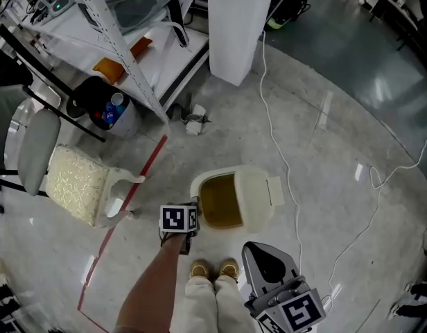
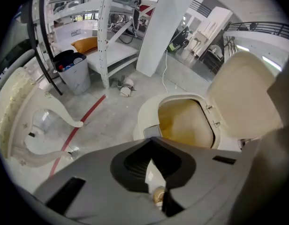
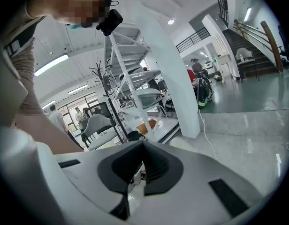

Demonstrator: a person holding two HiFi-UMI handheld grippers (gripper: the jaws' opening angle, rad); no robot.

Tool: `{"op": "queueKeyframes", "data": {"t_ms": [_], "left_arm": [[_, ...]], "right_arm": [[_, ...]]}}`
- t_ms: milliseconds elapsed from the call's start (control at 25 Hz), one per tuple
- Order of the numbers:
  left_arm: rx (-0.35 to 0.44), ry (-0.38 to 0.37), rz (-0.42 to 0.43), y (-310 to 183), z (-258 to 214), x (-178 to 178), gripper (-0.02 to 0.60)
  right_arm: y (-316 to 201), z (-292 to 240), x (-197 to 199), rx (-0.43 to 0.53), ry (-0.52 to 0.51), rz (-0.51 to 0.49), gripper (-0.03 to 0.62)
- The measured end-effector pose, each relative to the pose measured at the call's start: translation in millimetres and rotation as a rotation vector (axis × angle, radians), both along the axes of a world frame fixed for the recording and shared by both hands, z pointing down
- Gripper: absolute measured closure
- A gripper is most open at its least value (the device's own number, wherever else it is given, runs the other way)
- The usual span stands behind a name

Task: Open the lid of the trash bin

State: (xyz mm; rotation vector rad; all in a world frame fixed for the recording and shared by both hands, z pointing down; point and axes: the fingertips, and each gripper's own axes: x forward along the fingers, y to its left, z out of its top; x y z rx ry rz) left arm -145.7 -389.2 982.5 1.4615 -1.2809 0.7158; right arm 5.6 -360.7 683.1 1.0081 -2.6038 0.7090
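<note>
PROGRESS: lid stands raised off bin, so I judge opening done, only backing off left | BIN: on floor at my 12 o'clock | LEFT: gripper at bin's 9 o'clock rim, jaws together, empty | RIGHT: gripper jaws together, empty | VIEWS: only left gripper view shows hinges; right gripper view misses bin

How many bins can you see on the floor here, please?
2: the cream trash bin, lid raised, ahead of the person's shoes; a grey bin beside the shelving rack. Others may be hidden.

Cream trousers, tan shoes
</note>
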Motion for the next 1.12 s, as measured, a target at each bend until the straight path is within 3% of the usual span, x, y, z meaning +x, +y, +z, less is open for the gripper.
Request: {"op": "queueKeyframes", "data": {"t_ms": [320,680,880,1120], "left_arm": [[0.005,0.011,0.007,0.1,-2.2,-0.2,0.582],[-0.051,-0.041,0.128,1.8,-14.4,8.4,0.586],[-0.047,-0.016,0.14,-2.8,-51.5,13.1,0.586],[0.003,-0.012,0.157,-15.1,-128.6,8.4,0.586]], "right_arm": [[2.5,0.5,-7.1,-0.007,-0.002,-0.006,0.56],[9.4,-8.9,-14.4,-0.004,0.008,-0.017,0.56],[12.8,-36.5,-13.6,0.02,0.011,-0.02,0.56],[16.3,-81.5,-12.2,0.037,0.016,-0.005,0.56]]}}
